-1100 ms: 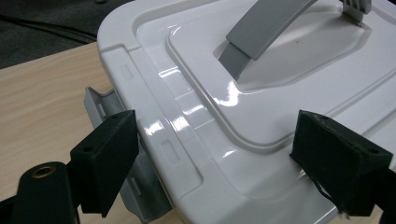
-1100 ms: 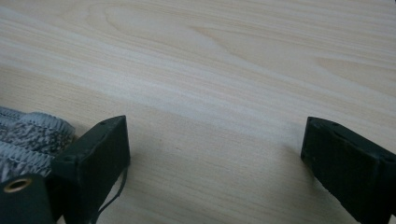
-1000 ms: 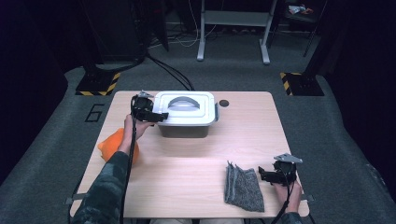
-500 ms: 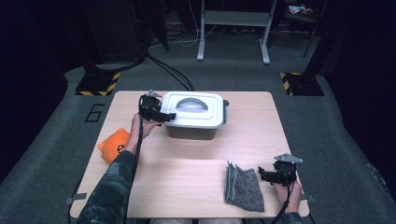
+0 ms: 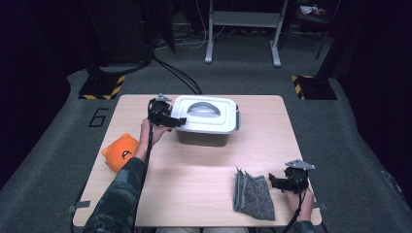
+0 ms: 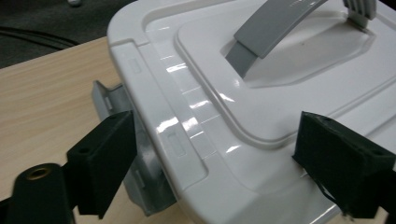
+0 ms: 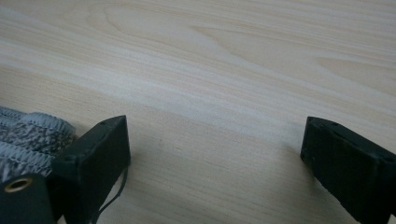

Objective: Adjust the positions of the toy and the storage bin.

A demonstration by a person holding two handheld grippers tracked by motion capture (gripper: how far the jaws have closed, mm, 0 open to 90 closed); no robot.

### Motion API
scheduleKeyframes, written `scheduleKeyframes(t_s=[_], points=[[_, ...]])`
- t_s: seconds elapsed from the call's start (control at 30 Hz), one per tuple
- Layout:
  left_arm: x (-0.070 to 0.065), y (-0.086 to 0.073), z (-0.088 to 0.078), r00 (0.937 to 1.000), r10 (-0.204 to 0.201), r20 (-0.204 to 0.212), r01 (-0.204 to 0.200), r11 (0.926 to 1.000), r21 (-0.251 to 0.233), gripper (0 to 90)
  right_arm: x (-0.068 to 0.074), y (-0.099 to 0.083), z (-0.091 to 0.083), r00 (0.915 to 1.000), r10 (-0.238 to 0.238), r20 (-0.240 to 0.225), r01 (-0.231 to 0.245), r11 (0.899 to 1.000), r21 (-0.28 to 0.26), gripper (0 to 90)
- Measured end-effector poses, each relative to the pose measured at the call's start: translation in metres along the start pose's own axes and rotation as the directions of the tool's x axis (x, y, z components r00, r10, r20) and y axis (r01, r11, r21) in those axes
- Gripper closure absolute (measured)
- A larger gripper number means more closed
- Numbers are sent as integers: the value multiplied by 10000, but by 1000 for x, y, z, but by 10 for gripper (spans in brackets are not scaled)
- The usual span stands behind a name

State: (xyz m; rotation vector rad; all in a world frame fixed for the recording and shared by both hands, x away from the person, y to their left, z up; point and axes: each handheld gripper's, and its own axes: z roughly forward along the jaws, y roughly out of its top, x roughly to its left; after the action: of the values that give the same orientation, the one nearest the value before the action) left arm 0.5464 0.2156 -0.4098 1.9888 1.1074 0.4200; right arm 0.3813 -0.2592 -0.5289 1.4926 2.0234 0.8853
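- Left gripper (image 5: pixel 167 118) at left end of box (image 5: pixel 206 127), over lid (image 6: pixel 280 93) edge; jaws spread wide, just been opening further, lid corner between them, pads not pressing.
- Left gripper view: one jaw outside box's left wall beside grey latch (image 6: pixel 121 140), other jaw over lid top; grey handle (image 6: pixel 275 28) lying across lid recess beyond.
- Box: white lid, grey body, standing on tabletop (image 5: pixel 194 179) at far middle, lid on.
- Handle in high view: flat on lid, centred.
- Right gripper (image 5: pixel 284 182) low at near right corner of tabletop, held in hand (image 5: pixel 303 204); jaws wide, nothing between them but bare wood.
- Cloth (image 5: pixel 253 194): grey, folded, flat on tabletop just left of right gripper; can't tell from high view if touching.
- Right gripper view: cloth (image 7: pixel 28 135) edge peeking in beside left-hand jaw, not between the jaws.
- Orange plush (image 5: pixel 120 151) at near left of tabletop, just beside left forearm, well apart from box and cloth.
- Camo sleeve (image 5: pixel 121 199) coming in from bottom edge, reaching up to left gripper.
- Floor around: grey carpet, yellow-black striped stand feet at far left and far right.
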Motion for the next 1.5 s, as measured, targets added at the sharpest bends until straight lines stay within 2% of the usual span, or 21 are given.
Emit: scheduleKeyframes(t_s=[0.07,0.1,0.2,0.27,0.47,0.57,0.63,0.67,0.77,0.87,0.93,0.97,1.0,1.1,1.13,1.27,1.4,1.43,1.5], points=[[-1,-2,-4,9998,-180,-68,179,9998,-20,43,0,0,0,10000,1,-1,-1,10000,6,73],[-2,-3,-8,9998,-119,-154,120,9999,41,31,0,0,0,10000,-5,-4,5,10000,5,73],[-9,-5,-20,9993,-157,-339,143,9991,-394,0,0,0,0,10000,13,-37,-13,10000,13,74],[-15,-7,-29,9989,-8,-472,-21,9982,-604,0,0,0,0,10000,13,-41,-13,10000,13,74],[-42,-23,-55,9971,621,-443,-669,9907,-1183,0,-1,0,0,10000,-43,-63,43,10000,52,73],[-57,-36,-63,9934,1058,-451,-1108,9855,-1284,0,-1,0,0,10000,-47,-55,47,10000,75,72],[-64,-44,-66,9924,1166,-391,-1210,9831,-1373,0,-1,0,0,10000,-47,-40,47,10000,85,69],[-69,-51,-67,9909,1302,-342,-1335,9830,-1263,0,0,0,0,10000,-28,-34,28,10000,79,68],[-80,-70,-64,9850,1657,-474,-1701,9792,-1107,0,-1,1,1,10000,-78,-55,79,9999,89,64],[-87,-93,-55,9781,1998,-577,-2036,9767,-678,0,-1,2,1,10000,-44,-82,46,9998,187,63],[-90,-108,-47,9782,2013,-518,-2036,9781,-431,0,-1,4,1,9997,-210,-158,215,9994,269,78],[-91,-116,-43,9753,2150,-509,-2159,9764,-117,0,-1,5,1,9995,-316,-86,319,9991,288,76],[-92,-123,-38,9758,2138,-450,-2139,9769,36,0,0,8,0,9994,-353,-43,355,9989,316,77],[-93,-144,-25,9683,2465,-406,-2433,9673,713,0,2,19,-6,9986,-494,-169,496,9987,96,84],[-94,-148,-21,9673,2498,-439,-2459,9661,789,0,2,26,-9,9981,-556,-252,557,9984,31,83],[-91,-159,-10,9634,2622,-556,-2557,9612,1037,0,3,49,-16,9960,-668,-589,655,9976,-240,84],[-88,-165,-4,9664,2489,-647,-2434,9664,827,0,7,73,-20,9926,-712,-985,670,9967,-460,83],[-87,-165,-4,9654,2513,-693,-2458,9660,797,0,8,80,-20,9915,-781,-1036,731,9960,-513,83],[-85,-166,-4,9696,2384,-547,-2344,9696,701,0,10,92,-19,9892,-991,-1083,929,9938,-610,84]])
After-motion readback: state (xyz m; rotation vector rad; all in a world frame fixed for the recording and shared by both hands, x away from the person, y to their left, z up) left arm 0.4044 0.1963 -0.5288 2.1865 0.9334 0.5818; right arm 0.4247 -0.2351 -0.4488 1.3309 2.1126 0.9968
